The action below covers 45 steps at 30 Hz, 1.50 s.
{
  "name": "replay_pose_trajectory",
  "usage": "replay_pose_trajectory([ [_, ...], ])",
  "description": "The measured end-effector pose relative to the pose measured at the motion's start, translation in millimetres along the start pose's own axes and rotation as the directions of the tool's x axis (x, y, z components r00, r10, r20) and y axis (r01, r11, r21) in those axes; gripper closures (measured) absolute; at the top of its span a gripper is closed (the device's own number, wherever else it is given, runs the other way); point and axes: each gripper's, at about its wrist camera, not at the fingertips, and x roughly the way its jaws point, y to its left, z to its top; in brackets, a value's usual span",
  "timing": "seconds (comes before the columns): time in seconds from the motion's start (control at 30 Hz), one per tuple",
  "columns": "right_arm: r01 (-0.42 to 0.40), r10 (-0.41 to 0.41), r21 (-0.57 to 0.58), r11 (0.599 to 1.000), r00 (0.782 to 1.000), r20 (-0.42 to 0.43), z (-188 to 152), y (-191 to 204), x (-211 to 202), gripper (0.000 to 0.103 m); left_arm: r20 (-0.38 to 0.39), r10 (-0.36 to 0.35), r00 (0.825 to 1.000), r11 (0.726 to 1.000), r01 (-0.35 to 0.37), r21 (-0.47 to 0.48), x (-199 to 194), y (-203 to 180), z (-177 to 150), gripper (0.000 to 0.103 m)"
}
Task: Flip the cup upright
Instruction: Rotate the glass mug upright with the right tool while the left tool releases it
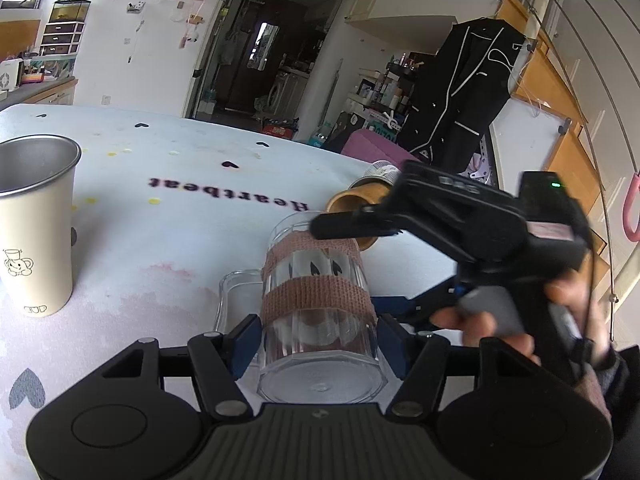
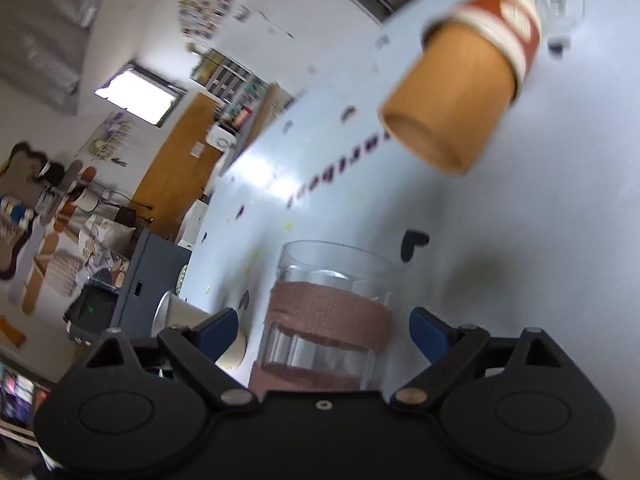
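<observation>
A clear ribbed glass mug [image 1: 316, 308] wrapped in pinkish tape bands lies on its side, base toward the camera and mouth pointing away. My left gripper [image 1: 316, 340] is shut on its body, blue fingers [image 1: 244, 344] pressed on both sides. My right gripper [image 2: 324, 332] is open, its blue fingertips standing apart on either side of the same mug [image 2: 328, 320] without touching it. The right gripper also shows in the left wrist view, tilted above the mug, motion blurred.
A cream cup with a metal rim [image 1: 34, 232] stands upright at the left. A wooden cup [image 2: 452, 108] with a red and white band lies on its side beyond the mug. The table cover [image 1: 192, 216] is white with black hearts and lettering.
</observation>
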Motion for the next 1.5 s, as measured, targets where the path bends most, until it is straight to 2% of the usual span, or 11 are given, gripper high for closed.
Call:
replay_pose_trajectory([
  [0.07, 0.001, 0.000, 0.039, 0.999, 1.000, -0.010, 1.5, -3.5, 11.2, 0.011, 0.002, -0.004, 1.000, 1.000, 0.004, 0.008, -0.7, 0.0, -0.8, 0.039],
  [0.2, 0.004, -0.004, 0.048, 0.999, 1.000, 0.000, 1.1, -3.2, 15.8, 0.026, 0.011, -0.017, 1.000, 1.000, 0.016, 0.027, -3.9, 0.1, -3.6, 0.039],
  [0.43, 0.070, -0.053, -0.177, 0.982, 0.994, 0.098, -14.3, 31.7, -13.7, 0.029, 0.027, -0.090, 0.996, 0.994, 0.088, 0.068, -13.5, -1.0, -15.1, 0.039],
  [0.6, 0.151, -0.083, -0.374, 0.915, 0.978, 0.191, -36.1, 64.7, -39.3, 0.030, 0.020, -0.147, 0.989, 0.986, 0.145, 0.088, -15.3, -0.9, -23.9, 0.038],
  [0.73, 0.217, -0.107, -0.483, 0.848, 0.964, 0.244, -56.9, 79.9, -54.9, 0.031, 0.023, -0.157, 0.987, 0.981, 0.153, 0.116, -16.6, -2.5, -31.3, 0.037],
  [0.9, 0.241, -0.114, -0.581, 0.778, 0.963, 0.246, -83.7, 93.5, -66.4, 0.032, 0.032, -0.160, 0.987, 0.980, 0.155, 0.121, -17.5, -1.3, -35.5, 0.036],
  [1.07, 0.275, -0.141, -0.643, 0.715, 0.957, 0.252, -109.0, 94.7, -68.4, 0.033, 0.033, -0.148, 0.988, 0.973, 0.140, 0.183, -20.3, -7.1, -42.1, 0.036],
  [1.17, 0.278, -0.138, -0.630, 0.725, 0.955, 0.263, -108.3, 92.5, -73.4, 0.031, 0.025, -0.146, 0.989, 0.971, 0.139, 0.194, -20.8, -8.8, -45.0, 0.036],
  [1.3, 0.302, -0.134, -0.594, 0.746, 0.941, 0.310, -103.7, 91.0, -82.3, 0.021, 0.016, -0.134, 0.991, 0.967, 0.127, 0.221, -21.0, -10.8, -50.8, 0.037],
  [1.37, 0.280, -0.112, -0.595, 0.754, 0.946, 0.303, -101.2, 90.2, -84.4, 0.019, 0.014, -0.135, 0.991, 0.966, 0.128, 0.226, -21.5, -9.4, -52.1, 0.037],
  [1.5, 0.280, -0.106, -0.621, 0.732, 0.947, 0.302, -109.7, 94.3, -82.3, 0.020, -0.004, -0.112, 0.994, 0.968, 0.110, 0.227, -16.6, -8.5, -54.2, 0.037],
])
